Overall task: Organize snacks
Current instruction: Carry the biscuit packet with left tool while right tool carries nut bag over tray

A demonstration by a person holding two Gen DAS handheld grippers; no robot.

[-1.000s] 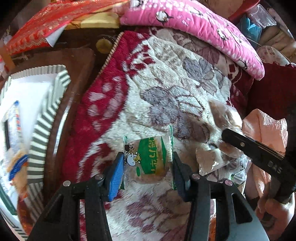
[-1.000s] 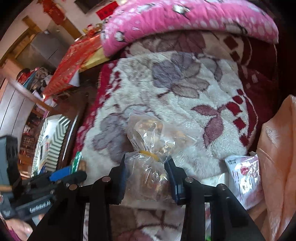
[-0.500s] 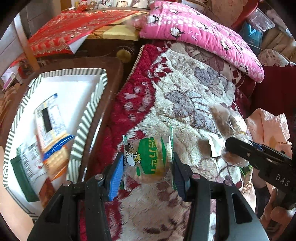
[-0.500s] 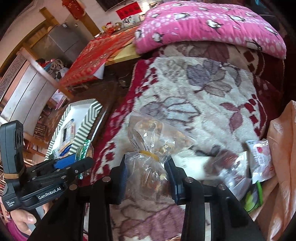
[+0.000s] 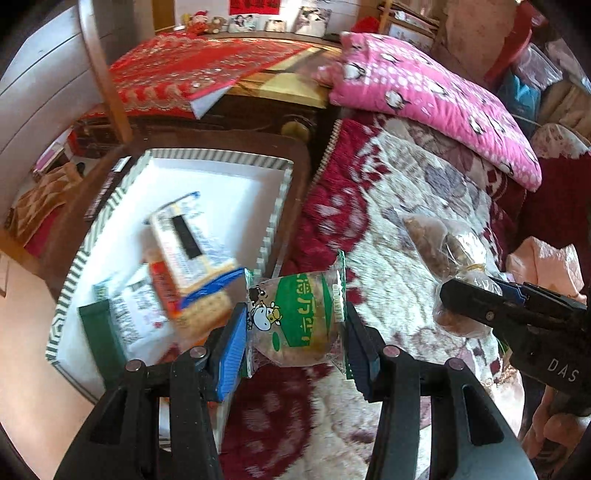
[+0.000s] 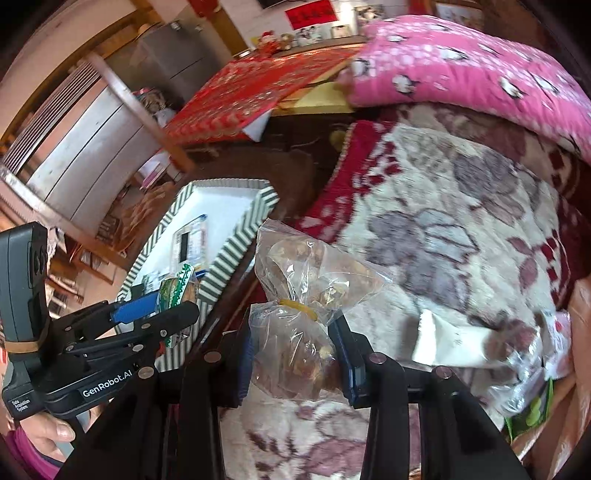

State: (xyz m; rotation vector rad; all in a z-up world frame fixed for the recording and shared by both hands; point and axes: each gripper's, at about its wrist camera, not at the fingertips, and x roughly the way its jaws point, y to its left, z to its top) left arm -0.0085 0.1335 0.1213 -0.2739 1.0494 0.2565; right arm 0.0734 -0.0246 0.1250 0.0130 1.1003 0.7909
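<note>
On the body of the left gripper [image 6: 173, 317], seen from the right wrist camera, white letters say "GenRobot.AI", and below them stands smaller white text that is too small to read surely. On the body of the right gripper [image 5: 469, 306], seen from the left wrist camera, the white letters "DAS" are visible. The green snack packet [image 5: 297, 321] carries white characters on a green band and a small cartoon cow, but the characters are not readable. The red sign [image 6: 311, 15] on the far wall has dark writing that is too blurred to read.
</note>
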